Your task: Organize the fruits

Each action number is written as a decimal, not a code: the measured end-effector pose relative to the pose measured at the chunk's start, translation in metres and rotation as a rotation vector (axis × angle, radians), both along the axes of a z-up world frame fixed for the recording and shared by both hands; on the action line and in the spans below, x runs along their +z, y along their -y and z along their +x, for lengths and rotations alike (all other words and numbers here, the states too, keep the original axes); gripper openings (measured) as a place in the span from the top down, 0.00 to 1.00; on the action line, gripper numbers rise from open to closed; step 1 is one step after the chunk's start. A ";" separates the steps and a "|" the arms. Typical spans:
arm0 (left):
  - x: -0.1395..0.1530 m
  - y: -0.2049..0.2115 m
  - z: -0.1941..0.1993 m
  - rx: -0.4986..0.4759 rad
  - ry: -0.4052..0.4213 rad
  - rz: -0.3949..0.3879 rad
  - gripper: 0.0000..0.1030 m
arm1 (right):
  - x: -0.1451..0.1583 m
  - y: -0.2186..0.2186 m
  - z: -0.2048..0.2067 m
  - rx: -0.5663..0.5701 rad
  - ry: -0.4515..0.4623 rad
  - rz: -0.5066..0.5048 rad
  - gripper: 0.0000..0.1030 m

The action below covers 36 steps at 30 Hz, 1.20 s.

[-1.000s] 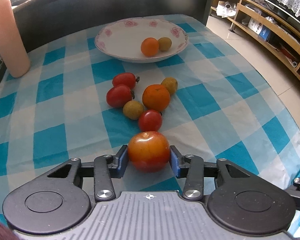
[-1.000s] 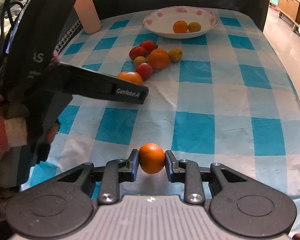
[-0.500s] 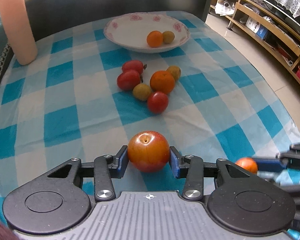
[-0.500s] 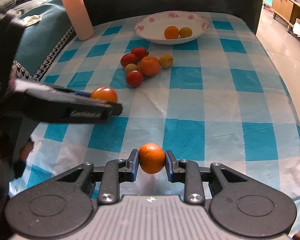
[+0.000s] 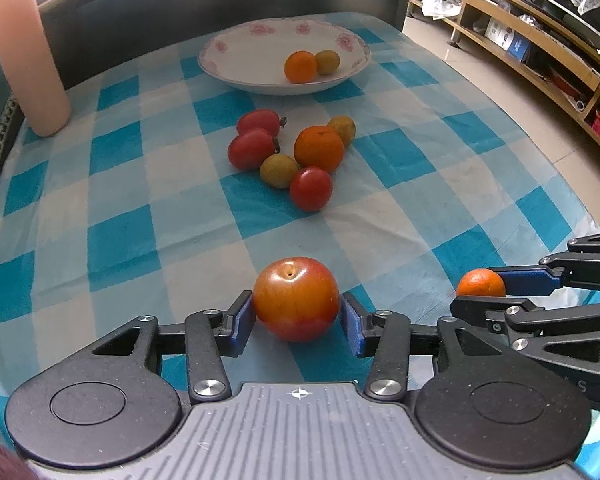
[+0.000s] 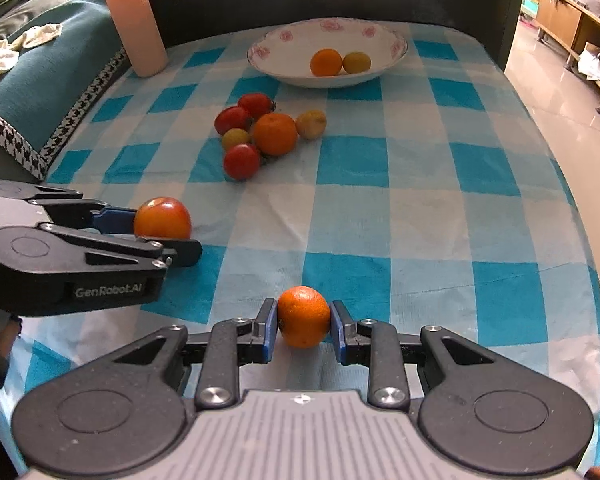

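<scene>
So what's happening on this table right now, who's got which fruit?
A person works two handheld grippers over a blue checked tablecloth. The left gripper has a large red-orange tomato between its jaws, which are opening, a gap showing at the right pad. The right gripper is shut on a small orange. A cluster of six fruits waits mid-table; the floral bowl holds two.

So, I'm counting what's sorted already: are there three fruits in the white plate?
No, the white plate holds only two: an orange and a small yellow fruit.
</scene>
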State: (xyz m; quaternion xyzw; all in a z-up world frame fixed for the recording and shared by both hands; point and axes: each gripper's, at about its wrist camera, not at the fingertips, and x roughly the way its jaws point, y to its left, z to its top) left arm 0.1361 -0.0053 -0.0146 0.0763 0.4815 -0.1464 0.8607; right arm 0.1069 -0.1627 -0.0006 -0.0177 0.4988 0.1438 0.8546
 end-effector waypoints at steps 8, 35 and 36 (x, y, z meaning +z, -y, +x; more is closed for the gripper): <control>0.002 -0.001 -0.002 0.003 -0.008 -0.009 0.56 | -0.001 -0.004 -0.001 0.009 0.005 -0.020 0.60; 0.010 0.001 0.015 0.050 0.002 -0.060 0.51 | 0.021 -0.001 0.022 -0.025 0.033 0.010 0.60; 0.012 0.001 0.016 0.052 0.007 -0.065 0.51 | 0.023 -0.001 0.026 -0.025 0.040 0.014 0.60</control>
